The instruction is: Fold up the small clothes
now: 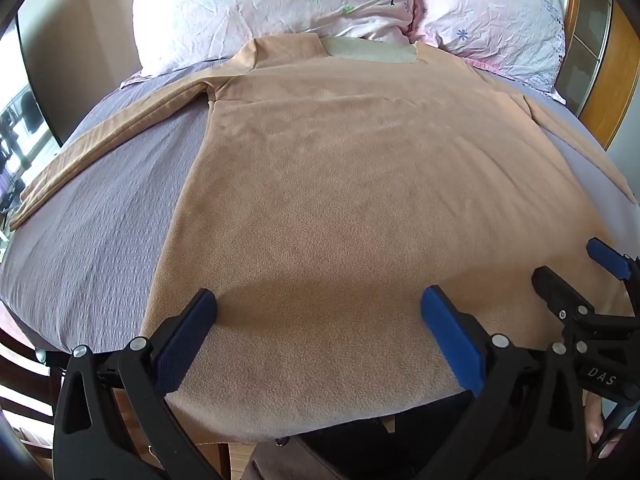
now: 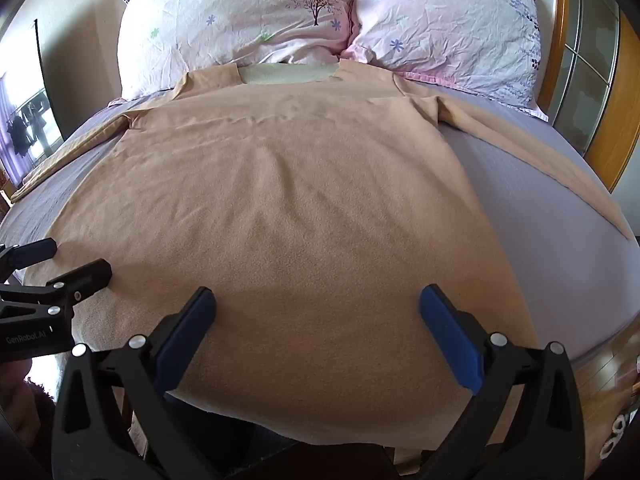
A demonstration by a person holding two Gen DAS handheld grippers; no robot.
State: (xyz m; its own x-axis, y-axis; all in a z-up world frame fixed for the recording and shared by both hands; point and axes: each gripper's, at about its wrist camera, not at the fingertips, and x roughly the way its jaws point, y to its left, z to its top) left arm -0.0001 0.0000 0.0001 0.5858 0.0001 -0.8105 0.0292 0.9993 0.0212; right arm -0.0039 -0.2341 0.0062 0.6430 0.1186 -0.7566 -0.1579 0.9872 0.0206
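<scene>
Folding not begun: tan shirt (image 1: 340,200) lies flat on bed (image 1: 100,240), apparently unfolded; left tongs (image 1: 318,320) and right tongs (image 2: 318,320) gape wide, empty.

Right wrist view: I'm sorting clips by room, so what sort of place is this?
Most likely a bedroom. A tan shirt lies spread flat on a bed with a purple sheet, two floral pillows sit at its head, and a wooden headboard stands behind them.
</scene>
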